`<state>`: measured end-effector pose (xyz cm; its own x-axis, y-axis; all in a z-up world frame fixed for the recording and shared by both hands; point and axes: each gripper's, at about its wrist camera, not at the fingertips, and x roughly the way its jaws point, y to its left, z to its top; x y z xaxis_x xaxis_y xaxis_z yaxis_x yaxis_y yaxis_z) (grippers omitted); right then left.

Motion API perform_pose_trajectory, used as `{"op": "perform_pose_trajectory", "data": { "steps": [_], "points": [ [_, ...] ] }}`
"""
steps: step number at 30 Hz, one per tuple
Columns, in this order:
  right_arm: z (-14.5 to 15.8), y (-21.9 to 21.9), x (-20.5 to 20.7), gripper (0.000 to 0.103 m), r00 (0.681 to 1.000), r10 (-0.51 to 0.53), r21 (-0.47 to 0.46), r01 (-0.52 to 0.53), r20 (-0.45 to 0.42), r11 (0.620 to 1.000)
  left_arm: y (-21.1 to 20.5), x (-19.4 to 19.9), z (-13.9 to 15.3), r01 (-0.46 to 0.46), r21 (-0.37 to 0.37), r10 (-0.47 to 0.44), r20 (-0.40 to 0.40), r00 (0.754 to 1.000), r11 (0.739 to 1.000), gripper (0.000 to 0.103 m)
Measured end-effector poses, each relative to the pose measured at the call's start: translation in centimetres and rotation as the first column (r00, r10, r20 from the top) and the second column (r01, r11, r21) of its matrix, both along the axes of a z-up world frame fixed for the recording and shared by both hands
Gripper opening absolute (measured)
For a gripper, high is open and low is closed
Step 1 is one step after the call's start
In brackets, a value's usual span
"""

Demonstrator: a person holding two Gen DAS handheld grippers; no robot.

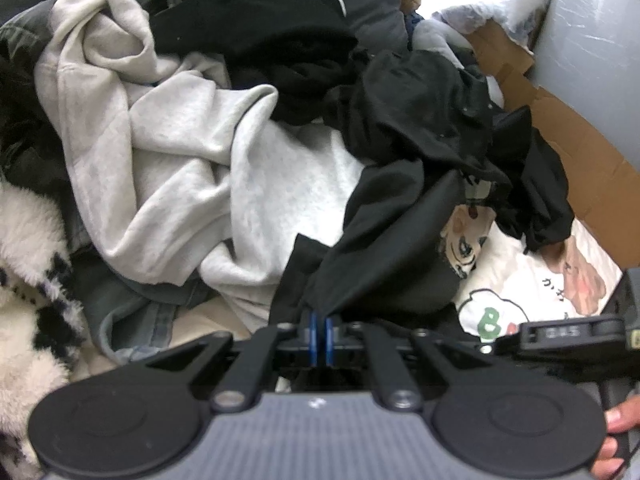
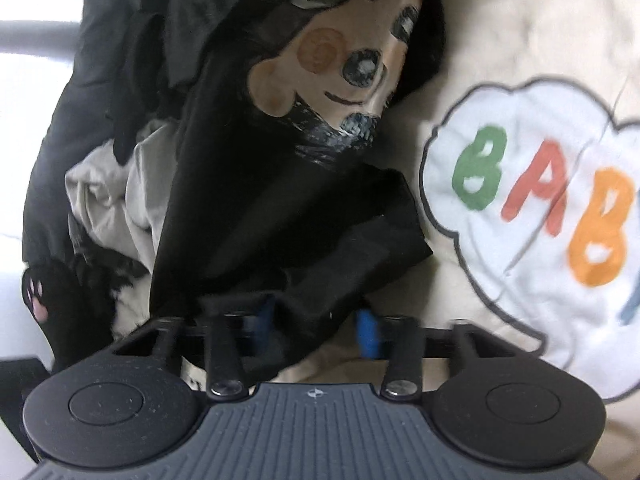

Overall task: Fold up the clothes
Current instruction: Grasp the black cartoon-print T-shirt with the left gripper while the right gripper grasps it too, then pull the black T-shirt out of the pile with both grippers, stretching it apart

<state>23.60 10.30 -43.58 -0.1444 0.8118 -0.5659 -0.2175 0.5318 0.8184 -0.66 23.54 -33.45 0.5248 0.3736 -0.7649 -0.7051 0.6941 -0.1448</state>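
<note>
Fingers of the left gripper (image 1: 321,334) pinch the black garment (image 1: 384,240) at 6 o'clock; the right gripper (image 2: 316,328) gapes around its black cloth (image 2: 240,208) on the printed sheet (image 2: 532,184).

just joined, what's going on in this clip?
A person with a handheld gripper in each hand is starting on a pile of unfolded laundry. The left gripper is shut on a corner of a black garment, drawn taut out of the pile beside a grey sweatshirt. The right gripper is open, with black cloth between its fingers but not clamped. Everything lies on a cream printed blanket. Nothing is folded yet.
</note>
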Motion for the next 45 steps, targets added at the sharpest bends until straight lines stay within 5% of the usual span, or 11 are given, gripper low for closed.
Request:
{"op": "perform_pose_trajectory", "data": {
  "steps": [1, 8, 17, 26, 35, 45],
  "points": [
    [-0.2, -0.2, 0.1, 0.001, 1.000, -0.017, -0.001, 0.017, -0.002, 1.000, 0.0, 0.0, 0.0, 0.002, -0.003, -0.002, 0.000, 1.000, 1.000, 0.004],
    [1.5, -1.5, 0.4, 0.000, 0.996, -0.025, -0.012, 0.026, 0.081, 1.000, -1.3, 1.0, -0.1, 0.042, 0.011, -0.041, -0.036, 0.999, 0.999, 0.015],
    [4.1, -5.0, 1.1, 0.000, 0.983, 0.017, -0.115, 0.005, 0.184, 0.993, -3.0, 3.2, 0.5, 0.088, 0.045, -0.087, -0.026, 0.996, 0.995, 0.055],
    [7.0, -10.0, 2.6, 0.000, 0.956, 0.057, -0.219, 0.008, 0.288, 0.976, -4.1, 5.3, 0.6, 0.127, 0.047, -0.127, -0.006, 0.992, 0.991, 0.060],
    [9.9, -15.2, 5.8, 0.000, 0.920, 0.083, -0.387, 0.079, 0.384, 0.919, -4.4, 6.7, 0.3, 0.143, 0.063, -0.142, -0.019, 0.990, 0.988, 0.063],
    [12.3, -21.7, 8.2, 0.000, 0.894, 0.107, -0.471, 0.125, 0.436, 0.874, -4.9, 8.2, 0.2, 0.178, 0.070, -0.177, -0.015, 0.984, 0.982, 0.067]
  ]
}}
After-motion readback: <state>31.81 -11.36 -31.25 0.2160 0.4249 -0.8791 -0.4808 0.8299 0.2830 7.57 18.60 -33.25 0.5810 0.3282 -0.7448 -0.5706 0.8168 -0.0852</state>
